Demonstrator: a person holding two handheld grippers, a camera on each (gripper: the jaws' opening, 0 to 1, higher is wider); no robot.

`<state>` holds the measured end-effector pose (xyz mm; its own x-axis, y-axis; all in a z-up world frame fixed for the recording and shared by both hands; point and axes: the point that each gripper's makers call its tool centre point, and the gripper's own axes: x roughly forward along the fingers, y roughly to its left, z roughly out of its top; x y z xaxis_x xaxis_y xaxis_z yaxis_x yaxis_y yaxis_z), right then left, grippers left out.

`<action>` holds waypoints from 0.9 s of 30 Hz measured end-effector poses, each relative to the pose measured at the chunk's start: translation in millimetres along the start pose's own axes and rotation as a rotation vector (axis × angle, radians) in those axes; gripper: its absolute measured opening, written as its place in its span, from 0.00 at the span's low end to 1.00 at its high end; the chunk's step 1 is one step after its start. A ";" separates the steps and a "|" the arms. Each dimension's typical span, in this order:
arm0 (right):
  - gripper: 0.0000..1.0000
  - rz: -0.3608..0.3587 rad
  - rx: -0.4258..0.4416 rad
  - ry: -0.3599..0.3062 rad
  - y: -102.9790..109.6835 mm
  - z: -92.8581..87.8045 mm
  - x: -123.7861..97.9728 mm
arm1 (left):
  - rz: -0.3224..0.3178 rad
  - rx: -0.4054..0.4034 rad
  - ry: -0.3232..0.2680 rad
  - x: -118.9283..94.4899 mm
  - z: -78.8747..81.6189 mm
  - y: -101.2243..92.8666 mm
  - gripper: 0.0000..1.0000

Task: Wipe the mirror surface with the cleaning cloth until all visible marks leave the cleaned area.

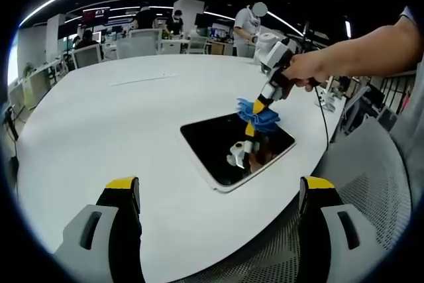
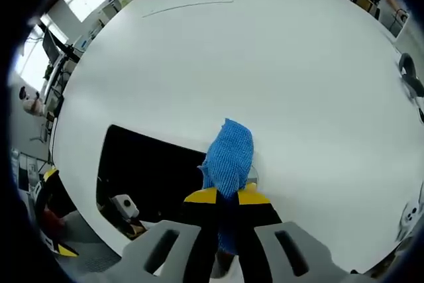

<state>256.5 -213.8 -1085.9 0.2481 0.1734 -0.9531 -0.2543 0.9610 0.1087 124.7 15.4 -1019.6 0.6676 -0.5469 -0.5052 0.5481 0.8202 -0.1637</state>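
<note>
A dark rectangular mirror [image 1: 228, 147] lies flat on the round white table [image 1: 119, 117], near its right edge. My right gripper [image 1: 255, 109], held by a person's hand, is shut on a blue cleaning cloth [image 1: 260, 114] and presses it onto the mirror's far right corner. In the right gripper view the blue cloth [image 2: 228, 157] sticks out from the shut right gripper [image 2: 226, 198], over the mirror's [image 2: 142, 170] edge. My left gripper [image 1: 218, 193] is open, hovering above the table's near edge, well short of the mirror, with nothing between its fingers.
Grey mesh chairs [image 1: 361, 164] stand at the table's right side. A thin white strip [image 1: 142, 79] lies on the far table top. Desks, chairs and people fill the office behind. The person's arm [image 1: 371, 48] reaches in from the right.
</note>
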 end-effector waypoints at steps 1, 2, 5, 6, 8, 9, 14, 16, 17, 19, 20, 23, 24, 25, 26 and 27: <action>0.03 0.003 0.004 -0.003 0.0 -0.1 -0.1 | 0.000 0.001 0.000 0.0 -0.2 0.1 0.99; 0.03 0.005 0.002 -0.005 -0.4 0.6 0.6 | 0.000 0.001 0.001 0.1 -0.3 0.0 0.99; 0.03 0.005 0.002 -0.018 -2.5 1.3 -0.1 | 0.000 0.002 0.001 -0.2 -0.1 -0.3 0.99; 0.03 0.006 0.001 -0.020 -2.4 0.5 -2.3 | -0.001 0.002 0.001 -0.2 0.0 -0.4 0.99; 0.03 0.013 0.006 -0.029 -3.1 0.0 -8.8 | 0.000 0.001 -0.001 -0.3 0.5 -0.4 0.99; 0.03 0.014 0.007 -0.034 -4.2 0.3 -11.7 | -0.001 0.002 -0.001 -0.3 0.4 -0.3 0.99; 0.03 0.019 0.016 -0.062 -17.8 2.3 -31.5 | -0.003 0.004 -0.003 0.2 0.8 -0.6 0.99; 0.03 0.016 0.016 -0.071 -25.7 2.3 -39.3 | -0.002 0.004 -0.006 -0.2 1.7 -0.8 0.99; 0.03 0.015 0.017 -0.074 -28.8 1.7 -42.6 | -0.001 0.003 -0.007 -0.3 1.9 -0.6 0.99; 0.03 0.007 0.013 -0.084 -37.0 0.4 -51.1 | 0.001 0.000 -0.012 -0.9 2.6 -0.5 0.99; 0.03 0.003 0.014 -0.088 -40.6 -0.3 -54.4 | 0.002 0.001 -0.015 -1.2 3.1 -0.4 0.99; 0.03 -0.008 0.022 -0.098 -53.0 -6.7 -67.5 | 0.002 0.001 -0.014 -0.9 3.0 -0.3 0.99; 0.03 -0.011 0.023 -0.100 -56.0 -8.8 -70.5 | 0.001 0.003 -0.014 -0.7 2.8 -0.4 0.99; 0.03 -0.013 0.024 -0.101 -59.2 -10.7 -73.3 | 0.001 0.003 -0.013 -0.7 2.5 -0.7 0.99; 0.03 -0.017 0.029 -0.102 -64.3 -13.0 -76.1 | 0.000 0.005 -0.013 -0.6 2.6 -1.1 0.99; 0.03 -0.020 0.030 -0.102 -67.5 -15.1 -78.0 | 0.000 0.006 -0.014 -0.6 2.9 -1.1 0.99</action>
<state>240.1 -295.5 -1023.2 0.3475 0.1740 -0.9214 -0.2206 0.9702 0.1000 125.1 14.3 -1016.6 0.6746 -0.5494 -0.4929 0.5510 0.8192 -0.1590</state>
